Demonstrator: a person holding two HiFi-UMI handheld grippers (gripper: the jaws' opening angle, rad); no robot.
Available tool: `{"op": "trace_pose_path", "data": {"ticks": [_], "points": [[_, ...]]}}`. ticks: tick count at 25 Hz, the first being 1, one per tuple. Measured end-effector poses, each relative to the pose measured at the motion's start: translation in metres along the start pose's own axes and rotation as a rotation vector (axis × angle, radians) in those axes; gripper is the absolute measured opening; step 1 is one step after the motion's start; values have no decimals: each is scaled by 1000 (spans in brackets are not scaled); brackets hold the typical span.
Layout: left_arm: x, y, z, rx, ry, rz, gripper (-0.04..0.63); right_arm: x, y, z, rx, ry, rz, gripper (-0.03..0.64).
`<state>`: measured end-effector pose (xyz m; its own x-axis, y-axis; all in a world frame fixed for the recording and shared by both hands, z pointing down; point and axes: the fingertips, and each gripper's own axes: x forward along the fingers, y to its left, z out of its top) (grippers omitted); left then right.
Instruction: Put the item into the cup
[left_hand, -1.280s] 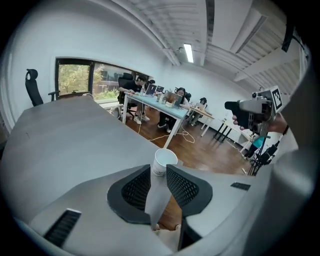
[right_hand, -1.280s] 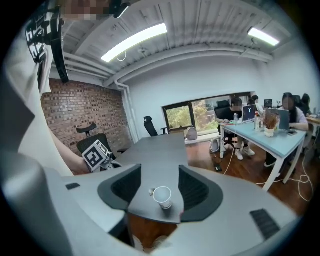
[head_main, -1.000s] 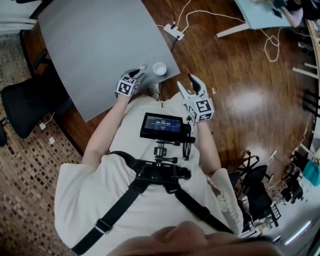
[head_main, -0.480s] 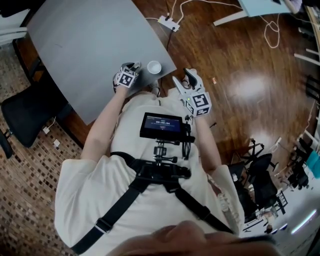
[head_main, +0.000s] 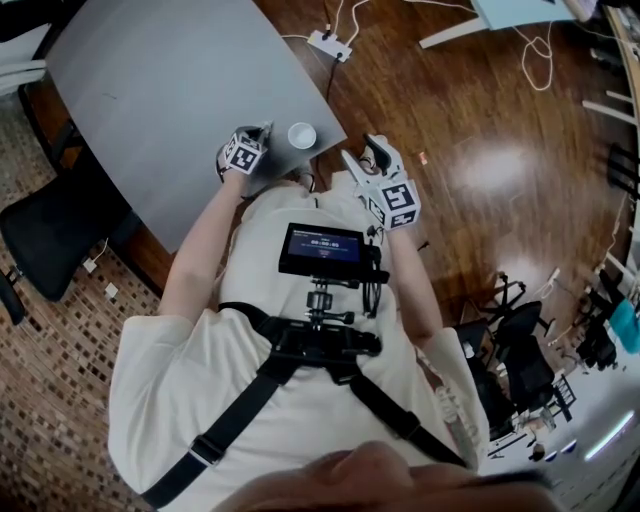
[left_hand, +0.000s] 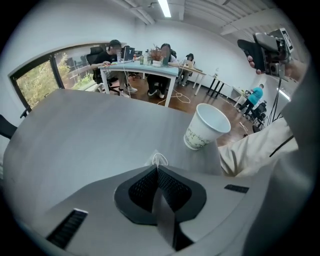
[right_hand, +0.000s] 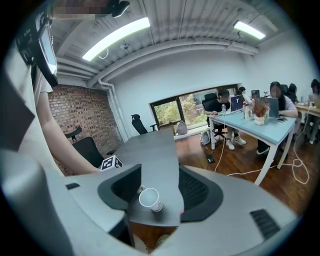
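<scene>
Nearest in my feed is the black screen (head_main: 322, 251) strapped to the person's chest, and just past it the two tools. On the left gripper (left_hand: 158, 167) I read the fingers (left_hand: 172, 192) as pressed together, pinching a small thin white loop (left_hand: 159, 158) at their very tips; only a sliver of it pokes out, so I cannot say what it is made of. It hangs over the flat grey table (head_main: 170, 90), close to the near corner. Just to the right of it, apart from the loop and not touching the fingers, the white paper cup with green print (left_hand: 207, 126) stands on the table near that corner. It leans in the wide lens, mouth open upward, and what I see of its inside is plain white wall. The right gripper (right_hand: 159, 175) is held off the table's edge above the brown wooden floor (head_main: 470, 120), its fingers spread wide with nothing gripped; the cup and the table corner show through the gap, well beyond them. Farther off, a black office chair (head_main: 50, 225) sits by the table's left side, a white power strip (head_main: 329, 44) lies on the floor, and people sit at a light blue desk (left_hand: 145, 67).
</scene>
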<state>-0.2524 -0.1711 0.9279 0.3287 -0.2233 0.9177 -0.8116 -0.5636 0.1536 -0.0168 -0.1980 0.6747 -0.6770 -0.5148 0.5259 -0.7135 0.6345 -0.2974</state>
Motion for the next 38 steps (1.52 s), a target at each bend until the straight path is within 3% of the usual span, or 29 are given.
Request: {"op": "trace_pose_path", "data": {"ticks": [8, 13, 20, 25, 32, 34, 38], "points": [[-60, -22, 60, -37, -208, -28, 0, 3, 3, 2, -4, -9, 19, 249], [-93, -60, 100, 39, -273, -115, 0, 3, 1, -2, -7, -15, 21, 249], [-85, -103, 109, 387, -154, -99, 0, -3, 0, -8, 9, -35, -2, 249], [-67, -118, 98, 537, -41, -81, 0, -12, -2, -18, 34, -36, -25, 249], [-46, -120, 92, 639, 63, -64, 13, -19, -7, -18, 61, -57, -47, 249], [-42, -119, 87, 643, 103, -58, 126, -19, -9, -17, 63, -61, -47, 249], [-44, -120, 88, 639, 103, -53, 143, -18, -12, -21, 70, -54, -41, 249]]}}
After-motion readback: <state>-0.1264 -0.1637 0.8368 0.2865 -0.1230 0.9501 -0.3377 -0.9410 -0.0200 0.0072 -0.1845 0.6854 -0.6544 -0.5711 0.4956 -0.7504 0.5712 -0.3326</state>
